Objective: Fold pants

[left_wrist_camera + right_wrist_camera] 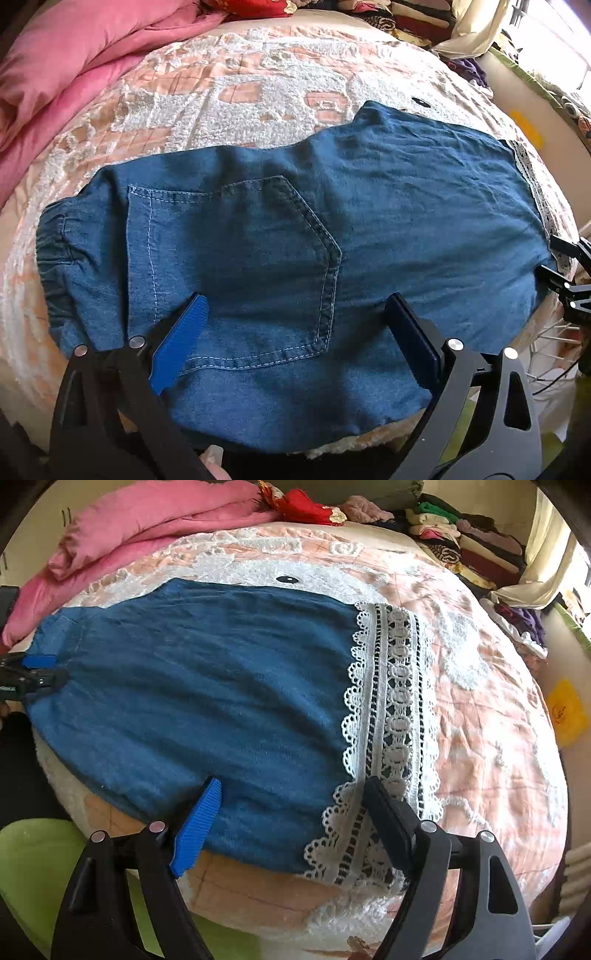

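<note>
While pants [295, 229] lie folded lengthwise on bed [229, 96], cross fold remains; both jaws apart, pocket between left, lace hem [391, 709] between right

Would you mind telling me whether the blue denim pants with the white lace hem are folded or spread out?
Folded: the blue denim pants lie flat on the bed as one leg's width, one pocket showing.

Matt denim pants [280, 236], lace hem [391, 716]
</note>
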Tool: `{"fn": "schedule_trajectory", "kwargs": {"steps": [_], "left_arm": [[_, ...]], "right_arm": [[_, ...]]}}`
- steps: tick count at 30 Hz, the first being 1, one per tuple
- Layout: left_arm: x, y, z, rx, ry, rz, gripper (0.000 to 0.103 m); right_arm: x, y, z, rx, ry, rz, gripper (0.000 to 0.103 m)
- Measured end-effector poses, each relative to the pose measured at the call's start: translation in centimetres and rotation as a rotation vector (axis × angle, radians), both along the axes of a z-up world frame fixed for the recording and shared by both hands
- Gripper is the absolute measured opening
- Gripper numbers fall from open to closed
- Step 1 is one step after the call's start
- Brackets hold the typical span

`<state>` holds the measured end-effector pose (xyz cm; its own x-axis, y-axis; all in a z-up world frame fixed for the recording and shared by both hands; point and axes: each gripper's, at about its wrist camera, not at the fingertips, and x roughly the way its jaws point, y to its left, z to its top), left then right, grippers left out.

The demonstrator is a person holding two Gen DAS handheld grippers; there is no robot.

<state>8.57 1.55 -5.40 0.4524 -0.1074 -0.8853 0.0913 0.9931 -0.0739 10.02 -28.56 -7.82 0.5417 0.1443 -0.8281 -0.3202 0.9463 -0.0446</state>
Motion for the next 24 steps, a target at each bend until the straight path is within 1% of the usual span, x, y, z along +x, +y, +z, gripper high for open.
{"fn": "schedule_trajectory", "kwargs": {"steps": [2, 5, 6, 8, 10, 13, 16, 18, 21, 22, 24], "left_arm": [[-0.4, 0.0, 0.6, 0.011, -0.033, 0.016, 0.090], [-0.9, 0.0, 2.2, 0.003, -0.086, 0.013, 0.090], [-0.7, 0.0, 2.8, -0.007, -0.101, 0.020, 0.090], [-0.1, -0.1, 4.1, -0.033, -0.141, 0.020, 0.090], [0.8, -0.9, 4.8, -0.022, -0.151, 0.008, 0.090], [2.4, -2.7, 5.0, -0.028, -0.155, -0.045, 0.090], [4.2, -4.5, 4.0, -0.031, -0.133, -0.083, 0.090], [5.3, -5.1, 2.6, -0.009, -0.102, -0.095, 0.090], [6.1, -5.3, 0.8, 0.078, -0.075, -0.082, 0.090], [6.3, -4.9, 0.0, 0.106, -0.064, -0.067, 0.090], [6.3, -3.9, -0.6, 0.084, -0.066, -0.061, 0.092]], "right_arm": [[-0.2, 0.0, 0.6, 0.028, -0.001, -0.003, 0.079], [-0.7, -0.5, 2.5, 0.138, -0.041, 0.016, 0.079], [-0.7, -0.5, 3.2, 0.158, -0.058, 0.019, 0.079], [0.1, -0.3, 4.4, 0.171, -0.091, 0.025, 0.079], [1.4, 0.4, 4.9, 0.186, -0.096, 0.033, 0.079], [3.6, 2.1, 4.9, 0.189, -0.087, 0.067, 0.079], [5.8, 3.7, 4.1, 0.173, -0.056, 0.087, 0.079], [7.2, 4.7, 3.0, 0.147, -0.020, 0.085, 0.079], [8.5, 4.9, 0.9, 0.045, 0.030, 0.034, 0.079], [8.6, 4.5, 0.6, 0.044, 0.023, 0.018, 0.079], [8.5, 3.6, 0.4, 0.070, 0.016, -0.008, 0.079]]}}
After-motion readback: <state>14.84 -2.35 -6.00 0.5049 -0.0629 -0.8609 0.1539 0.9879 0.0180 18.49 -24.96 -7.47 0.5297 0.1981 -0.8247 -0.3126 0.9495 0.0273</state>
